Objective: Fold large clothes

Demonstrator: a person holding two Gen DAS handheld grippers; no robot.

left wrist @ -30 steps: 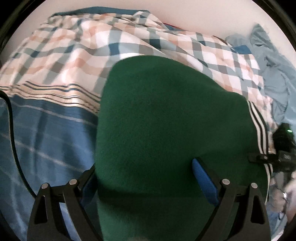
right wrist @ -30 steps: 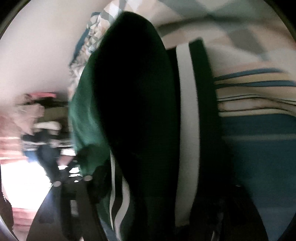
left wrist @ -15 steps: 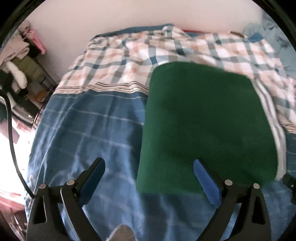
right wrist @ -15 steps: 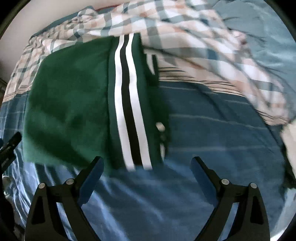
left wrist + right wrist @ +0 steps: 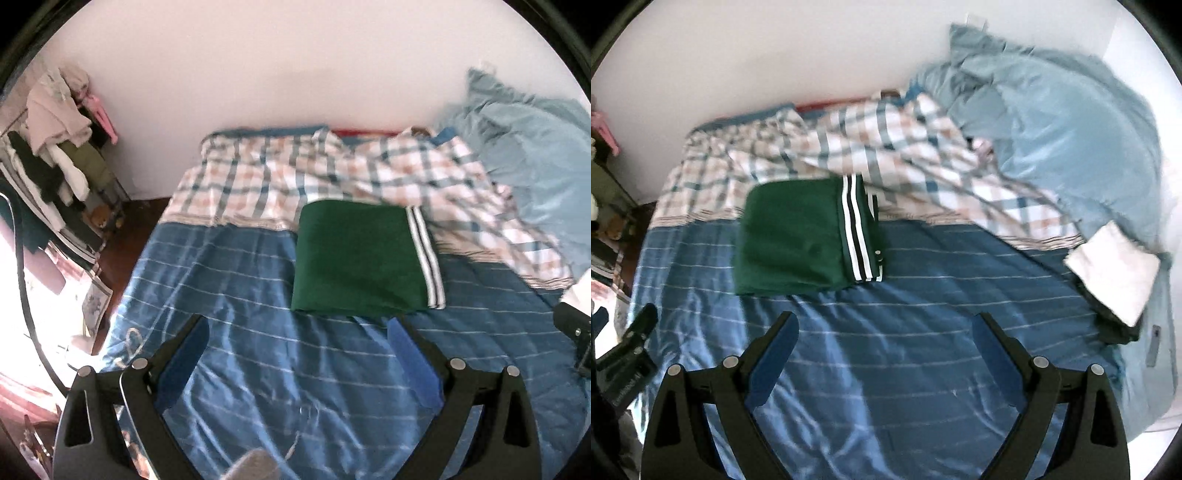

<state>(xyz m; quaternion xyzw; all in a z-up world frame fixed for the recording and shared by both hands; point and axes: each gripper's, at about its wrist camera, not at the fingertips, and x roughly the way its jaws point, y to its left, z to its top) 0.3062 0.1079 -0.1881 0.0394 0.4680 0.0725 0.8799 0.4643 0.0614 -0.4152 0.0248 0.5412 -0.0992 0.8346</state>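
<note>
White wall [image 5: 295,92] backs one bed whose blue striped sheet [image 5: 258,350] fills the foreground. One plaid blanket [image 5: 277,177] lies bunched along the far side, and one pale blue duvet [image 5: 1071,140] is heaped at the right. One green garment [image 5: 790,243], folded into a rectangle with white side stripes along its right edge, lies flat on the sheet, its far edge touching the blanket. One white folded cloth [image 5: 1115,269] rests near the right edge. Two grippers point steeply down above the sheet, well clear of the garment: left gripper [image 5: 297,332] and right gripper [image 5: 884,328], each with jaws spread wide and nothing between them; both have just been opening.
</note>
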